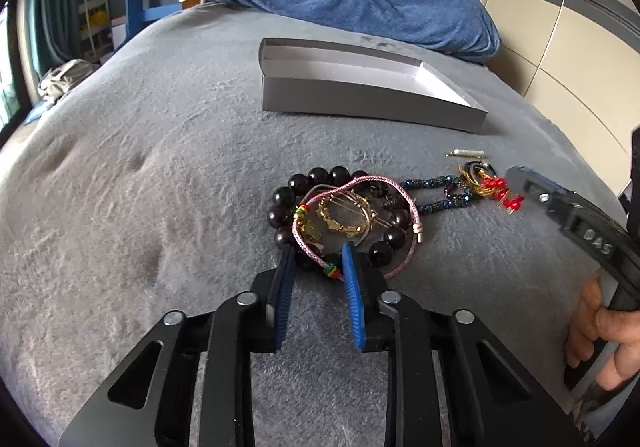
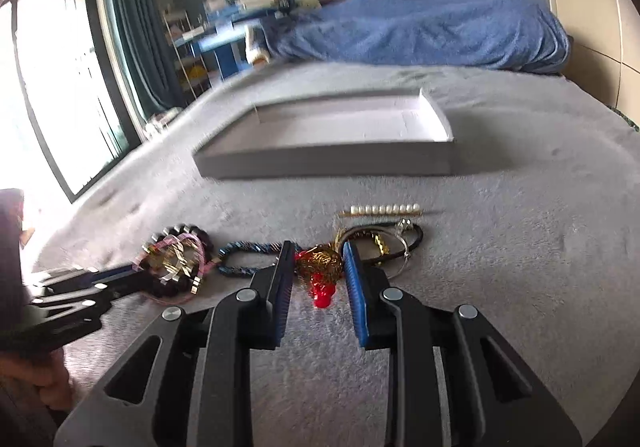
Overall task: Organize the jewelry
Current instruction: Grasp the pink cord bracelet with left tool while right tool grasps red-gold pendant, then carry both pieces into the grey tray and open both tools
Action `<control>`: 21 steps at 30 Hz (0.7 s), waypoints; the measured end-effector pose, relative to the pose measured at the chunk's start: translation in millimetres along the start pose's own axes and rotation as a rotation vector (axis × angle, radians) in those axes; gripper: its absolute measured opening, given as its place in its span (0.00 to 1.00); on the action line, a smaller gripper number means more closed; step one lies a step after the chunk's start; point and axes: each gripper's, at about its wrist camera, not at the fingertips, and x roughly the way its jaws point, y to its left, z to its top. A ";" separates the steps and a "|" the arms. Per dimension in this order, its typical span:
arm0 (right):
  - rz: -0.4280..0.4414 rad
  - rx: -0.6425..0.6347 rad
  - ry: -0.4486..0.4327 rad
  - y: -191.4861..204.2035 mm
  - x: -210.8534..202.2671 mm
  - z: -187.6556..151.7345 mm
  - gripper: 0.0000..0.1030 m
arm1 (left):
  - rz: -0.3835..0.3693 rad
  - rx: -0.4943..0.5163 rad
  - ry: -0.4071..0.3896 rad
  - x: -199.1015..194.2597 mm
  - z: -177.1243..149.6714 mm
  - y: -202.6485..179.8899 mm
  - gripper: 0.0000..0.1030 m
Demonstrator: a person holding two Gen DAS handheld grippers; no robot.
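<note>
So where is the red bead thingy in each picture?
Left wrist view: the red bead piece lies far right, just before the right tool's tip.
Right wrist view: it sits bottom centre, between the right tool's fingers.
Shared landmark: the grey box behind the jewelry.

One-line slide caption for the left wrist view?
Open left tool straddles the pink cord bracelet beside the empty gray box.

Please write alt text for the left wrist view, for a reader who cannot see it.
The open left gripper reaches into a tangle of jewelry on a grey blanket: a black bead bracelet, a pink cord bracelet and gold hoops. An empty grey box sits beyond.
</note>
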 end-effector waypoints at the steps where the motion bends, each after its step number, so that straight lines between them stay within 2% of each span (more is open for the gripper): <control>1: 0.003 0.006 -0.010 0.6 -4.3 -0.2 0.24 | -0.002 0.000 -0.002 -1.6 -0.4 0.6 0.09; 2: 0.005 0.013 -0.019 -0.6 -8.0 -0.2 0.24 | -0.009 -0.002 -0.002 -2.8 -1.4 1.4 0.05; 10: 0.001 0.061 -0.042 -8.0 -24.0 -5.3 0.24 | -0.016 -0.005 -0.045 -26.3 -8.6 8.6 0.05; 21: 0.000 0.063 -0.042 -6.9 -25.3 -6.1 0.24 | -0.058 0.038 -0.145 -57.9 24.3 0.7 0.05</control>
